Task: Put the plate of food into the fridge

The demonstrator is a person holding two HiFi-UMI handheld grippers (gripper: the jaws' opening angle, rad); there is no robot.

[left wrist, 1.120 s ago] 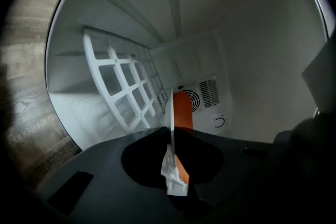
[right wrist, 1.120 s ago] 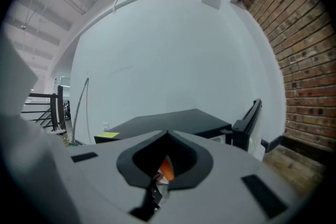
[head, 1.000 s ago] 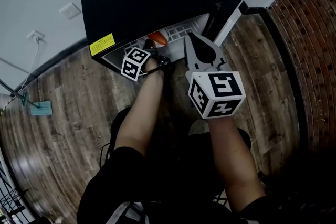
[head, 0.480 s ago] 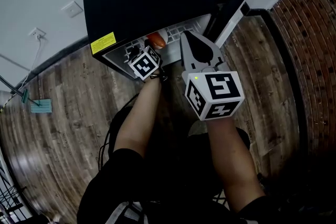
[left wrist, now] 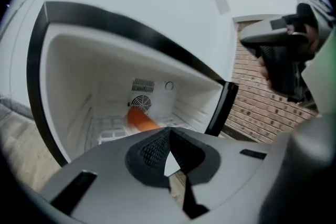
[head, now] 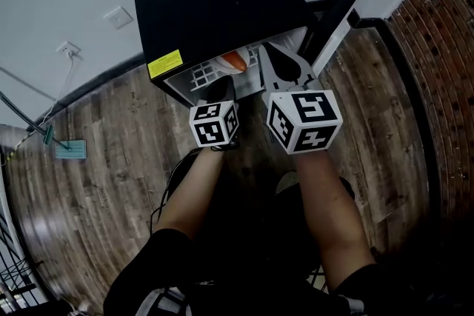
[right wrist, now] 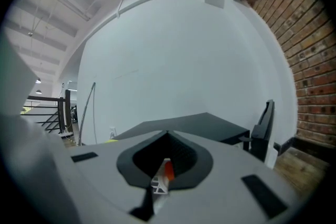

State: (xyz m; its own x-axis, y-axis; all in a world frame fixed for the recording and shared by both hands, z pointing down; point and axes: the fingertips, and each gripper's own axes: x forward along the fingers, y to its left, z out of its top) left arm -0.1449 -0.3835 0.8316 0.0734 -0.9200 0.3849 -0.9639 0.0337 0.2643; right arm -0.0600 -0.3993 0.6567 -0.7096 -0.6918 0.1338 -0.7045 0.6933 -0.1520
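Observation:
A black mini fridge (head: 222, 4) stands open on the floor, its door (head: 337, 7) swung out to the right. An orange food item (head: 235, 61) lies on the white wire shelf (head: 201, 74) inside; I cannot make out a plate under it. My left gripper (head: 220, 86) is shut and empty, just in front of the opening. In the left gripper view the orange food (left wrist: 140, 119) lies beyond the closed jaws, deep in the white interior (left wrist: 68, 76). My right gripper (head: 274, 49) is shut and empty too, raised at the fridge's front right corner.
A brick wall (head: 437, 26) runs along the right, past the open door. The wood floor (head: 111, 159) spreads to the left, with a teal object (head: 72, 150) and a cable on it. A white wall with sockets (head: 70, 49) stands behind the fridge.
My left gripper has pulled back out of the fridge opening toward me. The orange food stays on the shelf inside. The right gripper has hardly moved.

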